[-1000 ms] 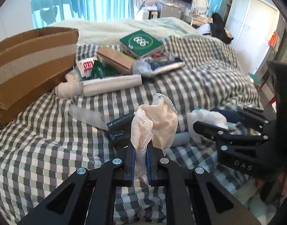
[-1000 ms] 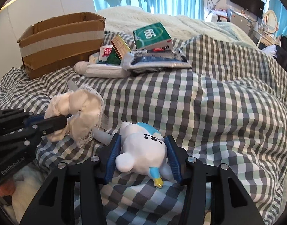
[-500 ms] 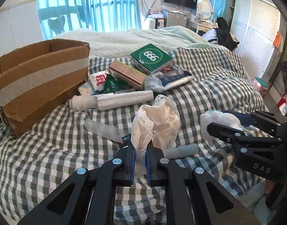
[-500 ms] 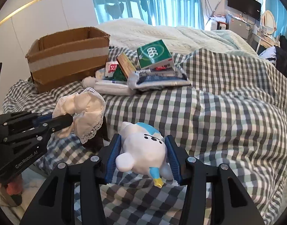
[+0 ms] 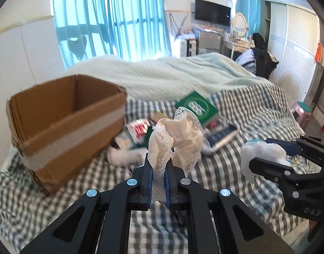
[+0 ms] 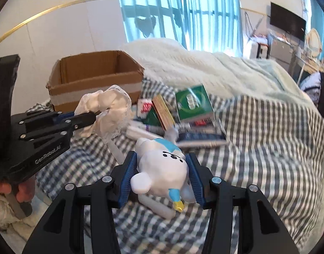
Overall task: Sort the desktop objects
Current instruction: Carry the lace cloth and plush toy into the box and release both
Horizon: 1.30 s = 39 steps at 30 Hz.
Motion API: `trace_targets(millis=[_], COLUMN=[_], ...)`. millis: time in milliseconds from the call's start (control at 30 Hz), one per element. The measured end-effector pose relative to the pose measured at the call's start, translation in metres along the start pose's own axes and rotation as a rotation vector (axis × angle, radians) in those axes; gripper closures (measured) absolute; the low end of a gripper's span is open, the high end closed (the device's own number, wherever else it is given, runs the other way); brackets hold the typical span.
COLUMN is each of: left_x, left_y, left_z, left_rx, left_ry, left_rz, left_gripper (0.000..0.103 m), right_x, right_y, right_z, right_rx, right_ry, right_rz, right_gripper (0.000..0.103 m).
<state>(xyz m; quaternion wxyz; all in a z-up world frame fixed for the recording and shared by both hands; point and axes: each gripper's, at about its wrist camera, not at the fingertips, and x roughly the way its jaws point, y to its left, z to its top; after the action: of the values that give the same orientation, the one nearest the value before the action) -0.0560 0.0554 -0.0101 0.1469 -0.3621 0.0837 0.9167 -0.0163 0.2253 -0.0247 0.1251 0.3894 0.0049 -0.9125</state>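
Pinching soft lace cloth (image 5: pixel 178 139), left claw (image 5: pixel 159 182) grips anywhere; right claw (image 6: pixel 162 180) clamps rigid, slippery toy (image 6: pixel 164 169) midbody, right of box (image 5: pixel 64 124)

**What I cannot make out**

My left claw's cream lace-trimmed cloth bundle (image 5: pixel 178 139) hides part of the smeared pile behind it. The green square box (image 5: pixel 196 108) bears a blurred white print I cannot read. My right claw's white and blue plastic figurine (image 6: pixel 162 169) covers a pale tube (image 6: pixel 159 208) beneath it. Only fingertips of my left hand (image 6: pixel 15 190) show.
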Motion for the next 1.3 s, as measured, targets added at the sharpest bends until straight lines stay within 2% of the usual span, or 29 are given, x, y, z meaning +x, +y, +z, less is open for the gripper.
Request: trace_targets(millis=[233, 333, 467, 633, 667, 767, 800, 900, 1033, 1267, 1300], left_x=[-0.008, -0.013, -0.014, -0.014, -0.014, -0.010, -0.007, 0.005, 0.015, 0.042, 0.044], left_y=[0.022, 0.038, 0.068, 0.113, 0.122, 0.142, 0.148, 0.169, 0.187, 0.205, 0.207], left_z=[0.036, 0.054, 0.076, 0.096, 0.098, 0.102, 0.102, 0.104, 0.104, 0.095, 0.093], left_rx=[-0.029, -0.048, -0.111, -0.171, -0.182, -0.179, -0.177, -0.194, -0.211, -0.225, -0.228], left_ry=[-0.060, -0.083, -0.069, -0.085, -0.088, -0.106, -0.103, -0.076, -0.086, -0.041, -0.037], left_rz=[0.051, 0.105, 0.114, 0.179, 0.205, 0.346, 0.360, 0.370, 0.390, 0.392, 0.388], left_gripper=[0.093, 0.093, 0.093, 0.093, 0.093, 0.093, 0.093, 0.093, 0.093, 0.093, 0.093], right_x=[0.007, 0.006, 0.008, 0.023, 0.032, 0.058, 0.069, 0.107, 0.153, 0.204, 0.206], right_y=[0.025, 0.034, 0.046, 0.067, 0.075, 0.091, 0.096, 0.104, 0.119, 0.126, 0.124], right_z=[0.046, 0.066, 0.097, 0.136, 0.148, 0.171, 0.178, 0.200, 0.219, 0.231, 0.233], right_rx=[-0.077, -0.096, -0.111, -0.117, -0.122, -0.113, -0.102, -0.067, -0.070, -0.027, -0.028], right_ry=[-0.037, -0.058, -0.085, -0.100, -0.102, -0.087, -0.077, -0.041, -0.013, 0.027, 0.023], right_rz=[0.007, 0.010, 0.050, 0.115, 0.128, 0.177, 0.201, 0.235, 0.205, 0.247, 0.242], right_gripper=[0.055, 0.055, 0.055, 0.055, 0.055, 0.055, 0.055, 0.055, 0.055, 0.055, 0.052])
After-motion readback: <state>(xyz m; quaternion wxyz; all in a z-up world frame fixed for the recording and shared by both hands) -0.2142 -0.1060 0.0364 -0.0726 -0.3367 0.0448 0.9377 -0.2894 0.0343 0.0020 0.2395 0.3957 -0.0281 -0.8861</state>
